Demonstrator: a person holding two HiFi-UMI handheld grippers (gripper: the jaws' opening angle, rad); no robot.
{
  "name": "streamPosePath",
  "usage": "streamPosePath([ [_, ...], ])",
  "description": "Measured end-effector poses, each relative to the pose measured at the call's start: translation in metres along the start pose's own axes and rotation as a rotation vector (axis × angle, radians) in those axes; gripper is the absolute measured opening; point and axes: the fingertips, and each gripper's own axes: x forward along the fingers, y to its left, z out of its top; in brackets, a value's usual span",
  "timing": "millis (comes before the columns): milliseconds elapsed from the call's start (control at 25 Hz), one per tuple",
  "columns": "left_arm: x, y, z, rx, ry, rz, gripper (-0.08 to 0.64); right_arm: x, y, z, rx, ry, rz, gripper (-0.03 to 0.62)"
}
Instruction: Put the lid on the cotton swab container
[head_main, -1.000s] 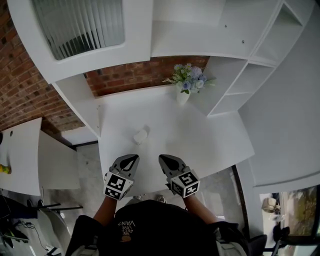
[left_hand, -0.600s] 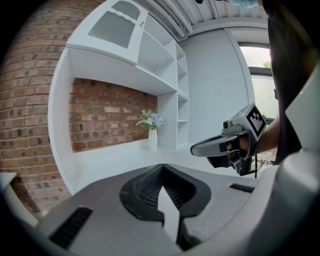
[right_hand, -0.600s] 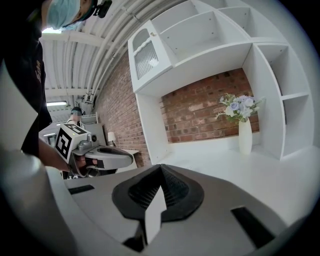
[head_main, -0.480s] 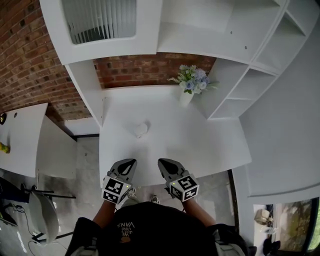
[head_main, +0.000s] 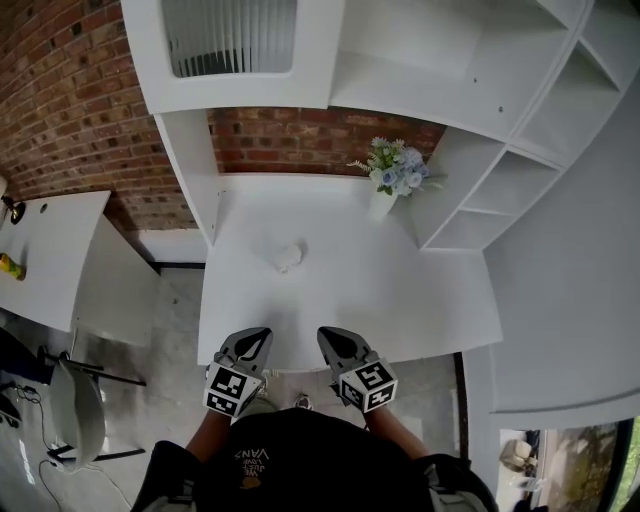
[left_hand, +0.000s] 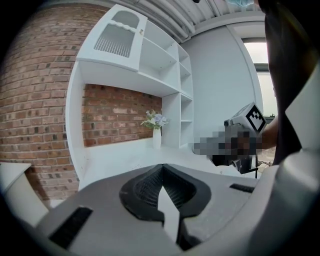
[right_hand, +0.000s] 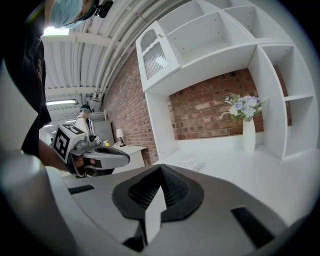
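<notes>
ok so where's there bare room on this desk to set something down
Most of the desk is bare: the right half between the vase and the front edge, and the strip from the cotton swab container to the left tool and right tool. Tightest by the vase.

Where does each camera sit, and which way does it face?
Head view: on the person's head, looking steeply down at the desk, the container, the left hand-held gripper and right hand-held gripper; forearms show.
Left gripper view: rides that gripper, facing the flower vase and brick wall; its shut jaws show.
Right gripper view: rides that gripper, facing desk and container; its shut jaws show.
Shared: both gripper views see the flower vase.
</notes>
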Motion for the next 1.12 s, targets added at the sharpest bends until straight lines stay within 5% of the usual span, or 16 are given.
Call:
streamPosePath([
  [1120, -0.015, 0.0, -0.008, -0.021, 0.001, 0.078, 0.006, 0.003, 0.009, -0.01, -0.032, 0.017, 0.063, -0.002],
])
